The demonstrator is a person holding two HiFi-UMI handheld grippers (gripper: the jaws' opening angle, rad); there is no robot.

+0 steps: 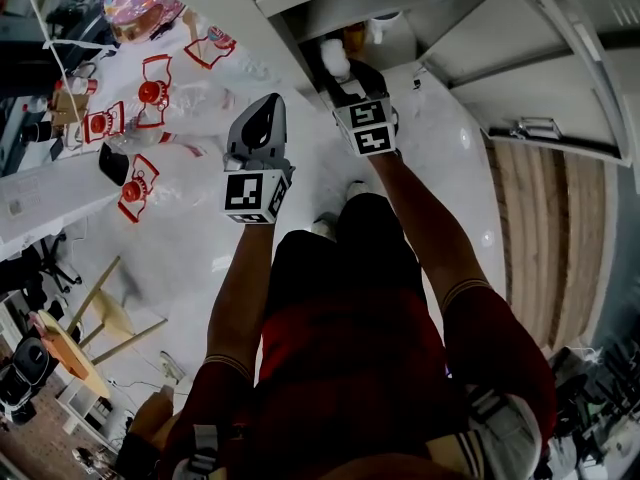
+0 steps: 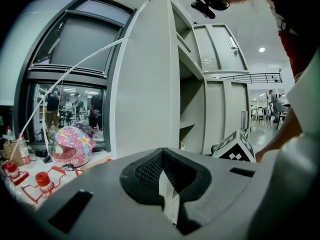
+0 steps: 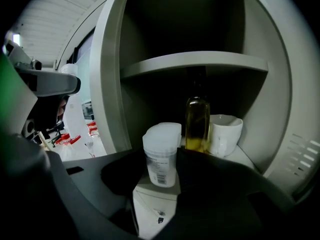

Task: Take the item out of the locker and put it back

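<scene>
Container: lidded plastic container (image 3: 161,151) sits between the jaws, in front of the oil bottle (image 3: 198,121) in the locker (image 3: 107,84).
Right gripper (image 3: 159,176): clamped on it.
Left gripper (image 2: 163,179): clenched, empty.

Bright overall, locker (image 3: 195,61) interior dim, edges fisheye-warped.

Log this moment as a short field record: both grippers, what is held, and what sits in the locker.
left gripper: jaws together, nothing between them, outside the locker
right gripper: jaws closed on the clear container, at the mouth of the compartment
clear container: upright, white lid, printed label
inside, behind the container: bottle of yellow liquid, with a white mug beside it
locker door: open
container resting or lifted: cannot tell
</scene>
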